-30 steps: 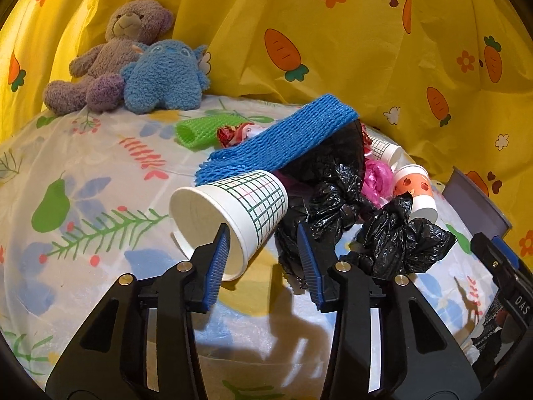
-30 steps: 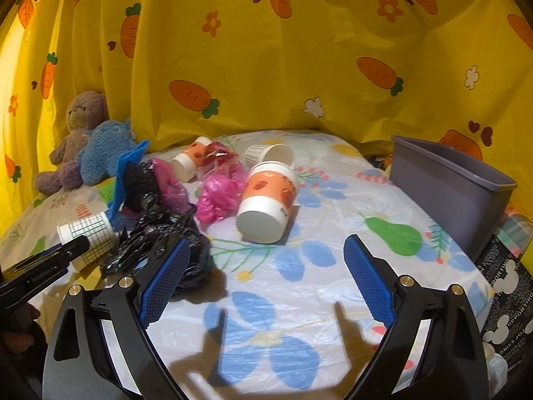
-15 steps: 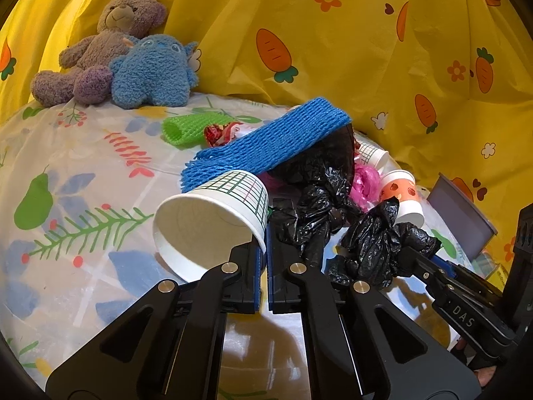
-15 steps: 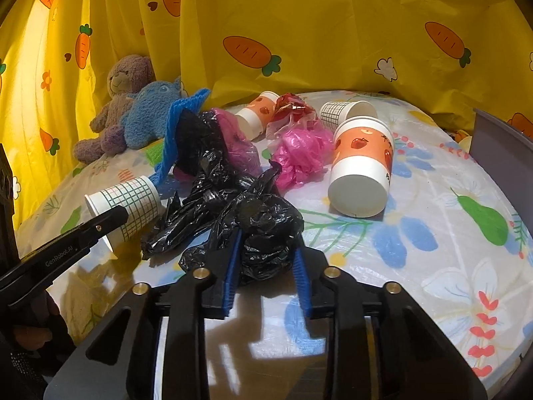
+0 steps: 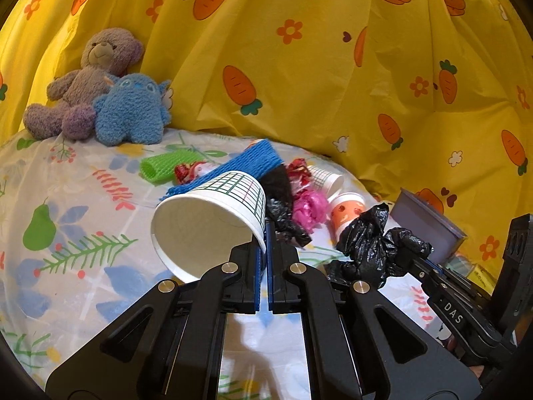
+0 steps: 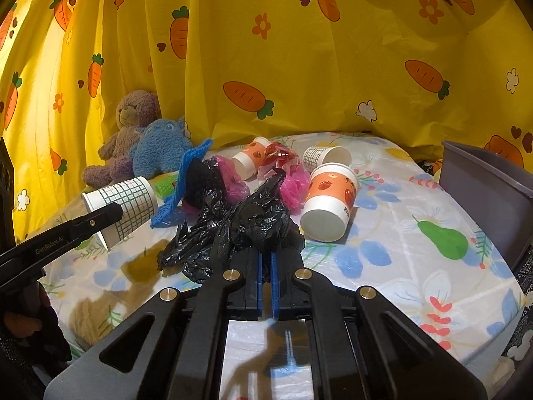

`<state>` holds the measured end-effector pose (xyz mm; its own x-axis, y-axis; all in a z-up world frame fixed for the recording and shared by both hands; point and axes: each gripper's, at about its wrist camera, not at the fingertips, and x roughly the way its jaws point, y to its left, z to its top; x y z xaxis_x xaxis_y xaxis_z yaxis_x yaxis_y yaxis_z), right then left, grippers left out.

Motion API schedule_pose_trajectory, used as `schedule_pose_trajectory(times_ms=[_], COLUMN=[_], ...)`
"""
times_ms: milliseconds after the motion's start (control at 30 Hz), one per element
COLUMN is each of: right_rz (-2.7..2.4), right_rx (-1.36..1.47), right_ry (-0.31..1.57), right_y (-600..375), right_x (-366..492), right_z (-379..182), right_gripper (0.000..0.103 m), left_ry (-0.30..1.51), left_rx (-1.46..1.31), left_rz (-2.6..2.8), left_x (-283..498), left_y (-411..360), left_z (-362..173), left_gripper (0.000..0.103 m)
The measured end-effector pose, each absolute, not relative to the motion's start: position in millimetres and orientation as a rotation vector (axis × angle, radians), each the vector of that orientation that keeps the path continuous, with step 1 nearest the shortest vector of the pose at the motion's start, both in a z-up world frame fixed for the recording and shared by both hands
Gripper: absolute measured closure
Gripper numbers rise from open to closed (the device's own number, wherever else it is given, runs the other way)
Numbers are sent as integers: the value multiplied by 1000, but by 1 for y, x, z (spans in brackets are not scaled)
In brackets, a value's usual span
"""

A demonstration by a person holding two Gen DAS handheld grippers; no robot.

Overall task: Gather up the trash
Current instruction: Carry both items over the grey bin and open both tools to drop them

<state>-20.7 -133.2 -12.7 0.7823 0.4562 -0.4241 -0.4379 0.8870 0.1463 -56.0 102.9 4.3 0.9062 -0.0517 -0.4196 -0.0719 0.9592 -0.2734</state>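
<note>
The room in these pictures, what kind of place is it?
Probably a home play corner, or a set dressed like one. A yellow curtain printed with carrots hangs behind, a teddy bear and a blue plush toy sit at the back, and a flowered cloth covers the surface.

Left gripper [image 5: 266, 233] and right gripper [image 6: 265, 256] both have jaws clamped nearly together, angled slightly downward.

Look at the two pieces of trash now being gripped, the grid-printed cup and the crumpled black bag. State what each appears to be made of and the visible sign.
White grid-printed cup: probably paper, matte; thin rolled rim, plain white inside, held by its wall in the left tool.

Crumpled black bag: likely thin plastic film, glossy; sharp creases catch highlights, pinched in the right tool.
</note>
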Motion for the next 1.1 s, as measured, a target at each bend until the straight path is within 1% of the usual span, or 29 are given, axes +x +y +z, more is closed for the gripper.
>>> schedule_pose_trajectory(times_ms=[233,400,533,767,1100], right_rz=[316,117,-44,-216,-290], right_rx=[60,70,81,121,147], right_ry=[363,294,257,255,339], right_y=[-189,-248,-294,-349,-382], right_x=[-17,1,20,54,94], right_z=[17,38,47,42,23], right_gripper=[98,98,98,98,98], left_ry=[372,351,349,401,514], left_rx=[-176,-135,-122,-136,-188], left_rz=[-185,-376,-507,-689,-830], left_x=[-30,9,45,116,187], left_y=[23,-46,-98,-173,-235], left_z=[43,67,76,65,43], left_gripper=[101,101,101,101,101])
